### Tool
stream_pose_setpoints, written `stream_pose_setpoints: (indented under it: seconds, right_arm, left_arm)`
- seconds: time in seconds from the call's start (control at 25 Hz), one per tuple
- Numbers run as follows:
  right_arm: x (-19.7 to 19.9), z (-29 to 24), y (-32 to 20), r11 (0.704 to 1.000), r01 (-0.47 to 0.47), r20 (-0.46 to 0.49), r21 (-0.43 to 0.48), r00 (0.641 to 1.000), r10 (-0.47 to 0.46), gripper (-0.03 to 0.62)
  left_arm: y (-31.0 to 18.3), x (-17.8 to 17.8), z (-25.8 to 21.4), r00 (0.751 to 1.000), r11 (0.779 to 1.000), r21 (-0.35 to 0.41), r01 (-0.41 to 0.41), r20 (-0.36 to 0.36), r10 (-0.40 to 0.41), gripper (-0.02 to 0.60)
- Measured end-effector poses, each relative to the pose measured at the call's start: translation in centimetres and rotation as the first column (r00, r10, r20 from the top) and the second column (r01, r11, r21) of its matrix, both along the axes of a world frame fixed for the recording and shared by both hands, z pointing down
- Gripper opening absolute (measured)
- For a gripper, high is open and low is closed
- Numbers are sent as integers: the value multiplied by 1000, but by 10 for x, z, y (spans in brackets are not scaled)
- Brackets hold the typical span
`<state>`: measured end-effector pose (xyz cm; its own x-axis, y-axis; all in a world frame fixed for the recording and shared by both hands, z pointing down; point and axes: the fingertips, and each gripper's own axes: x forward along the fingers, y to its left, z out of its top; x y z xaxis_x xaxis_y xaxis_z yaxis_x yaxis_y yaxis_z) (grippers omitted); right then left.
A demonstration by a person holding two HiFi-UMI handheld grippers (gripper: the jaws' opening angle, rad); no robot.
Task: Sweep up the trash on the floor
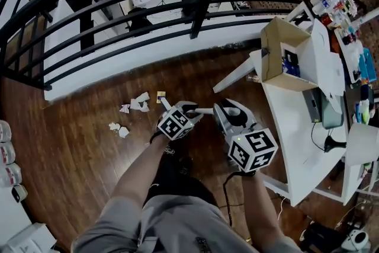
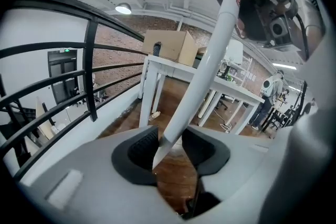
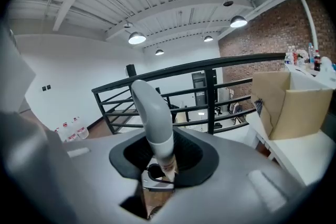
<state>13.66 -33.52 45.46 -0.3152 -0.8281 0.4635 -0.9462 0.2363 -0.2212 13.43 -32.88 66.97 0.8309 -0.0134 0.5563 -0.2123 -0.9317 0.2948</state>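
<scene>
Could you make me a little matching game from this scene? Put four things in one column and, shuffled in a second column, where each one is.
Things:
1. paper scraps
2. cardboard box
3. white pole
4. grey handle

Places:
a. on the white table
b. between the jaws of the left gripper
c. on the wooden floor
d. between the jaws of the right gripper

Pairs: 1-c, 2-a, 3-b, 4-d.
</scene>
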Motion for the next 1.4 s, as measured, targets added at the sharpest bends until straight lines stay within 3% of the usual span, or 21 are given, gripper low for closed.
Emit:
stream_pose_setpoints:
  seconds: [0.44,0.72,1.08,1.4]
  right_arm:
    - [-7,17,-108,1000,-7,-95,26,995,9,86]
    - [-7,43,-133,1000,27,-68,-2,997,-27,86]
    - [-45,46,-139,990,138,-12,-9,990,-138,87]
    - [-94,50,-129,973,230,33,-21,973,-229,87]
  left_arm:
    - [-115,17,17,998,1000,5,11,-67,-10,146]
    - [-143,11,44,996,997,-11,76,-49,-76,150]
    - [-149,-31,47,987,986,-18,163,6,-163,151]
    - [-138,-92,49,970,972,-7,237,50,-236,150]
